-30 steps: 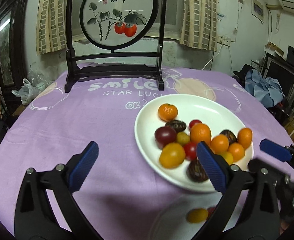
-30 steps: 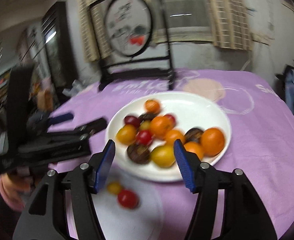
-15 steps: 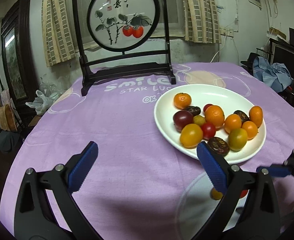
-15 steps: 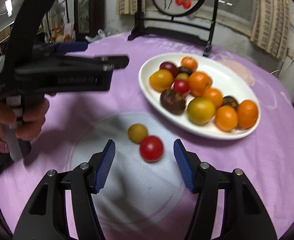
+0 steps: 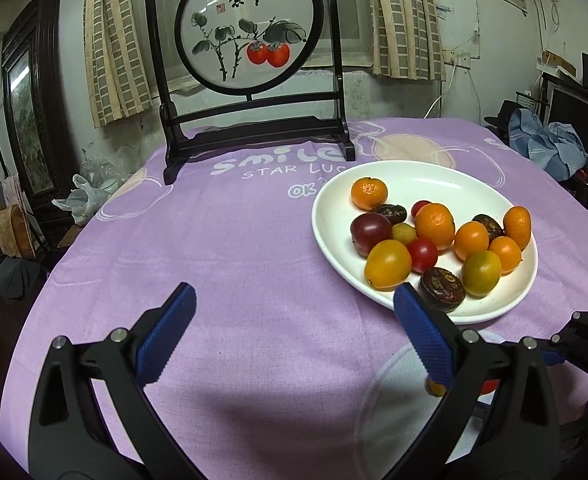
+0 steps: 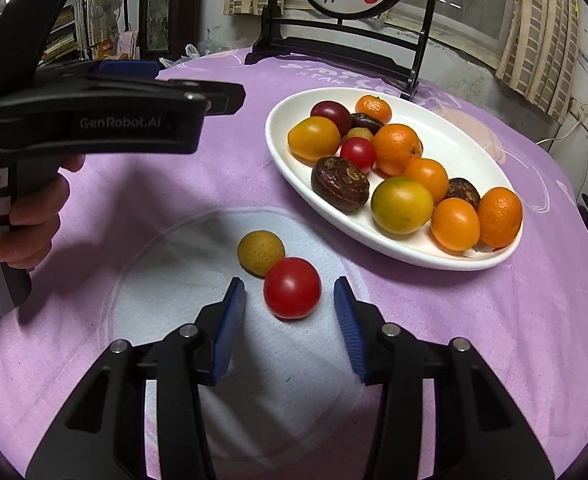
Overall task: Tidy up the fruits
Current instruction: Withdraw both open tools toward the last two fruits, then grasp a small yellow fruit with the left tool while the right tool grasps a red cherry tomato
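Note:
A white oval plate [image 6: 445,136] [image 5: 453,176] holds several small fruits: oranges, red and yellow tomatoes, dark brown ones. On the purple cloth in front of it lie a red tomato [image 6: 292,288] and a yellow-brown fruit [image 6: 260,252], touching. My right gripper [image 6: 290,304] is open, low over the cloth, its blue pads either side of the red tomato, not touching it. My left gripper [image 5: 294,328] is open and empty, above the cloth left of the plate; it also shows in the right wrist view [image 6: 142,100].
A black-framed round painted screen [image 5: 250,28] stands at the back of the table. A pale circular patch [image 6: 214,320] is printed on the cloth under the two loose fruits. The table's edges drop off left and right; clutter surrounds the table.
My right gripper has swung down and closed in on the red tomato, which now sits between its pads. My left gripper has drawn back and left from the plate.

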### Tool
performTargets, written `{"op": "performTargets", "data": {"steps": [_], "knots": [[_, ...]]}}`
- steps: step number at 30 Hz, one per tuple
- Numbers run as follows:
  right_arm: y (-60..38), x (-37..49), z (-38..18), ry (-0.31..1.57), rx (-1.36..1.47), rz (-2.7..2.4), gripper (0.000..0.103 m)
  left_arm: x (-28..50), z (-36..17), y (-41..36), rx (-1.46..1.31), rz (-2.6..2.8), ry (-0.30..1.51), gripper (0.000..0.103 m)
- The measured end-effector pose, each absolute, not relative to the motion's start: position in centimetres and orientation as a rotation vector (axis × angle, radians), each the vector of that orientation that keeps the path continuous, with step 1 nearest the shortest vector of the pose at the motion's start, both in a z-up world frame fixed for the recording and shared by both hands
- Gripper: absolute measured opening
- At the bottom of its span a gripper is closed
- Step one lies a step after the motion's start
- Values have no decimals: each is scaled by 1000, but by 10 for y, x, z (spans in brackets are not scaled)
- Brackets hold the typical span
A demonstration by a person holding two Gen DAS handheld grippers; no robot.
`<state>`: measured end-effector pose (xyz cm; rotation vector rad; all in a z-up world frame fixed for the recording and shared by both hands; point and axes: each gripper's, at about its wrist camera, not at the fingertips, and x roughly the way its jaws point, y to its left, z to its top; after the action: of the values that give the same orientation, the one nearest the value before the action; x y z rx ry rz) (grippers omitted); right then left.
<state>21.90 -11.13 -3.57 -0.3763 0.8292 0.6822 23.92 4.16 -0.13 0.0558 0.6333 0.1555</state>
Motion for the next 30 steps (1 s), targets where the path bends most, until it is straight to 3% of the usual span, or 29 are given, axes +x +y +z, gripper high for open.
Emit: {"op": "performTargets", "data": {"steps": [6,16,19,24,30], "knots": [[-113,220,-34,824,-368,682,29,241,-3,42,56,158,642,101],[-168,237,11,723,-28,607,29,242,-7,37,-8,-12,701,99],[-175,245,9,753,19,595,29,238,-12,20,25,-145,737,89],[-170,245,1,780,-9,573,29,236,-28,-3,67,-293,819,57],[-169,243,-2,788,-24,583,29,231,-39,-17,131,-317,844,49]]}}
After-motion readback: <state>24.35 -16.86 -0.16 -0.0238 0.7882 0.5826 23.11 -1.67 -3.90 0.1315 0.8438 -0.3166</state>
